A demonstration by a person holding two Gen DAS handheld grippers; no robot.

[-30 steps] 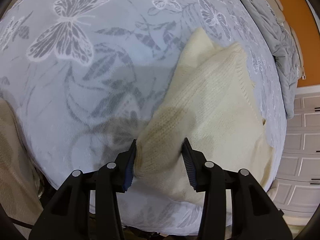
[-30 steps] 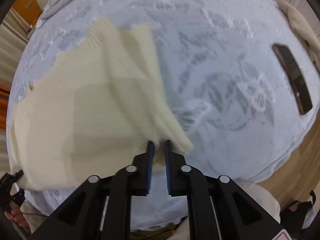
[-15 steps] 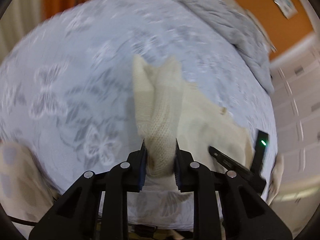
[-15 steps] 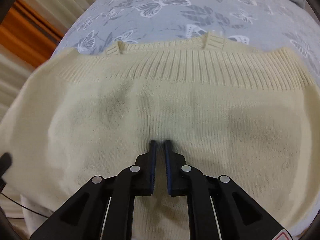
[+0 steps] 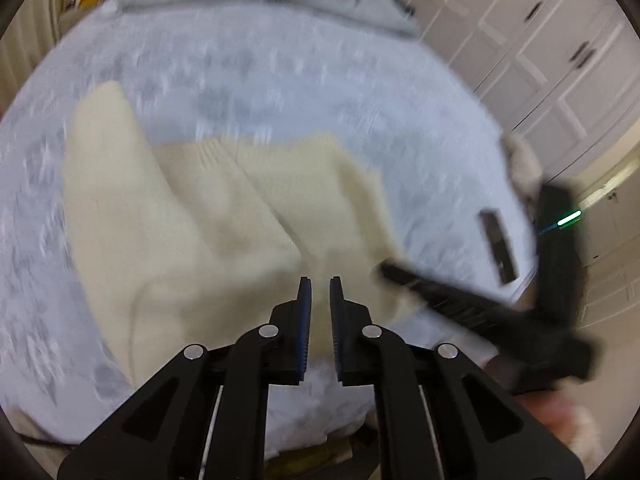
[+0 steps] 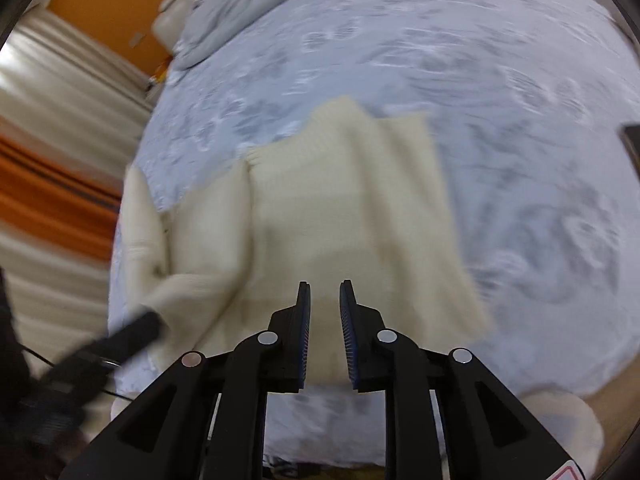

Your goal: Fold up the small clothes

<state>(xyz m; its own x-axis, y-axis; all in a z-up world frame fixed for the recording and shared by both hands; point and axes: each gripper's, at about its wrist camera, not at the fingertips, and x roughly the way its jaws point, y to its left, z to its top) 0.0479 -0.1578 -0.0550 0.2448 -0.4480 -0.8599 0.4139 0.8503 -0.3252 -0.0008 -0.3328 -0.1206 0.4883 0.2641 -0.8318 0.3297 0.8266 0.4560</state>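
Hovering over cream knit sweater [image 5: 224,216], both tools off fabric. Sweater lies partly folded on butterfly-print bedspread [image 5: 280,92], one sleeve [image 6: 216,220] lapped across body, near bed's front edge.

Left gripper [image 5: 319,280]: jaws pressed nearly together, nothing between. Right gripper [image 6: 323,283]: jaws just parting, narrow gap, empty.

Risks, as I judge:
- loose knit slumps, folded sleeve slides off
- next pinch catches two layers, drags fold crooked
- hem near edge, tug could pull sweater off bed
- dark flat device [image 5: 498,246] nearby, could get snagged or knocked

Bare bedspread [image 6: 520,128] open beyond cream sweater [image 6: 340,208], dark flat object [image 5: 498,246] lying right, grey bedding [image 6: 240,4] heaped far.
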